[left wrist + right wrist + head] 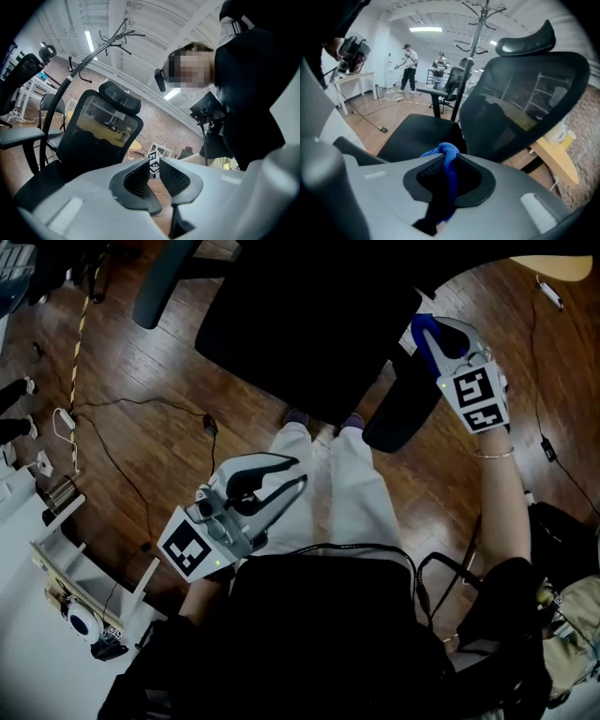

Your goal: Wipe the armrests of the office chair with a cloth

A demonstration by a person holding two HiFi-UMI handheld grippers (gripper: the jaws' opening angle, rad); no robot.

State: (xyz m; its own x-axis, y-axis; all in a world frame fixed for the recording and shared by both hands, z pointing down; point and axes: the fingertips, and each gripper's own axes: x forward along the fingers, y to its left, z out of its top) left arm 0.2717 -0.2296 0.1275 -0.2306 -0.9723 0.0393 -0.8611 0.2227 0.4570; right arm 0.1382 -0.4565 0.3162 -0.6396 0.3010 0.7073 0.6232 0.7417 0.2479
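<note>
— Right of the chair (281, 324) seat, where is the cloth (424, 336)?

— Pinched in the right gripper (449, 174), just over the far end of that side's armrest (405, 407). I can't tell whether it touches the armrest.

— How should the wipe go?

— I'd lay the loose fold flat on the armrest top and press lightly. Then I'd draw it along the whole length toward the near end, keeping the hard jaw tips off the surface. The chair may roll or swivel, so the pressure should be gentle.

— And the jaws?

— The right pair is clamped on the blue cloth, with a tuft poking past the tips. The left gripper (298, 472), on the near side of the chair, has its jaws partly apart. Nothing is between them and they touch nothing. The other armrest (161, 282) is across the seat.
</note>
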